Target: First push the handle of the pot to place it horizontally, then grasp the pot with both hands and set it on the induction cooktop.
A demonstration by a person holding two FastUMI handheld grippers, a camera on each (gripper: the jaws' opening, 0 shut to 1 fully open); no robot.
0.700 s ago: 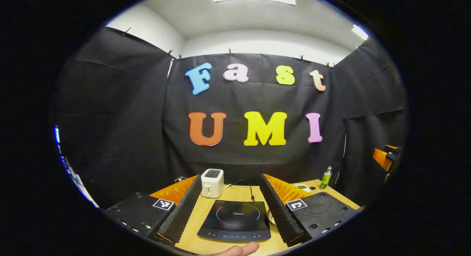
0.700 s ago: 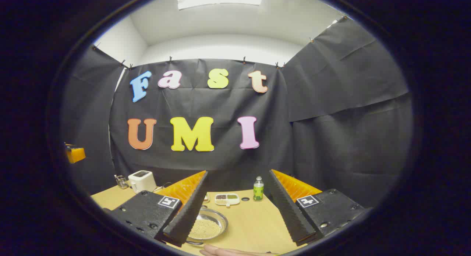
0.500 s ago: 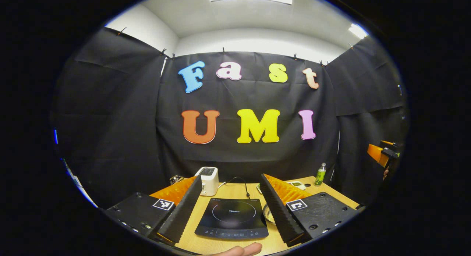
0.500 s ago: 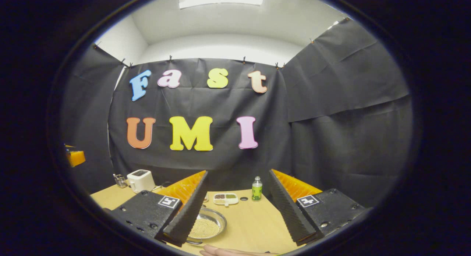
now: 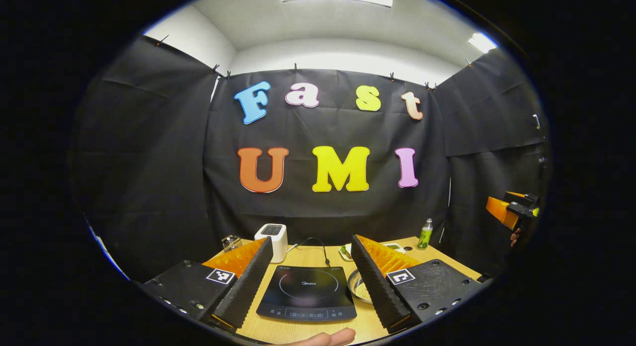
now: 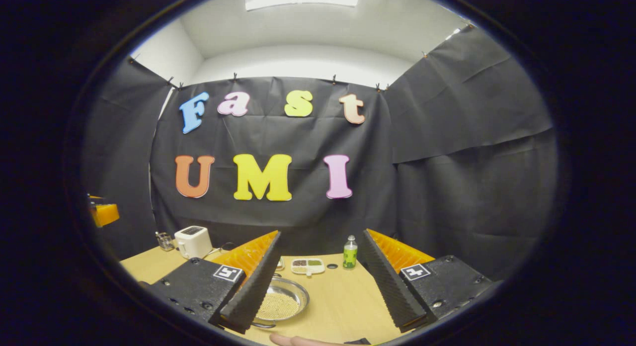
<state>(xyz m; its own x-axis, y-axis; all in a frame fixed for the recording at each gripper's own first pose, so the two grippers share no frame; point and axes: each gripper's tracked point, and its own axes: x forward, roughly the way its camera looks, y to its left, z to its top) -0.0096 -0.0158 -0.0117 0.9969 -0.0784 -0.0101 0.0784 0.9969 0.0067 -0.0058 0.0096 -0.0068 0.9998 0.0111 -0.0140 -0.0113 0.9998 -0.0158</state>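
My left gripper [image 5: 312, 281] hangs above the near edge of the bench [image 5: 308, 256], its two fingers spread wide with nothing between them. Framed in that gap, the induction cooktop [image 5: 306, 299] lies flat near the bench's front edge, its control strip toward me and its cord running off toward the back edge. Just beside the cooktop's right side sits a shallow metal pan [image 5: 358, 290] holding pale grains, partly hidden behind my finger; I cannot make out a handle on it. A white toaster [image 5: 273, 240] stands toward the back-left corner, with a small wire rack [image 5: 230, 243] to its left. A green bottle [image 5: 425, 233] stands near the back-right corner, and a small dish [image 5: 346, 251] lies at the back. A fingertip [image 5: 328, 338] of mine pokes in at the bottom.

My right gripper [image 6: 320, 286] is also released, fingers far apart and holding nothing. In the right gripper view the metal pan [image 6: 283, 302] lies on the bench just beside my left finger, partly covered by it. Farther back, a divided snack dish [image 6: 307, 266] and the green bottle [image 6: 350, 253] sit near the back edge, and the toaster [image 6: 193, 241] stands toward the back-left corner. In the left gripper view my right gripper [image 5: 509, 212] shows far to the right, raised well above the bench.
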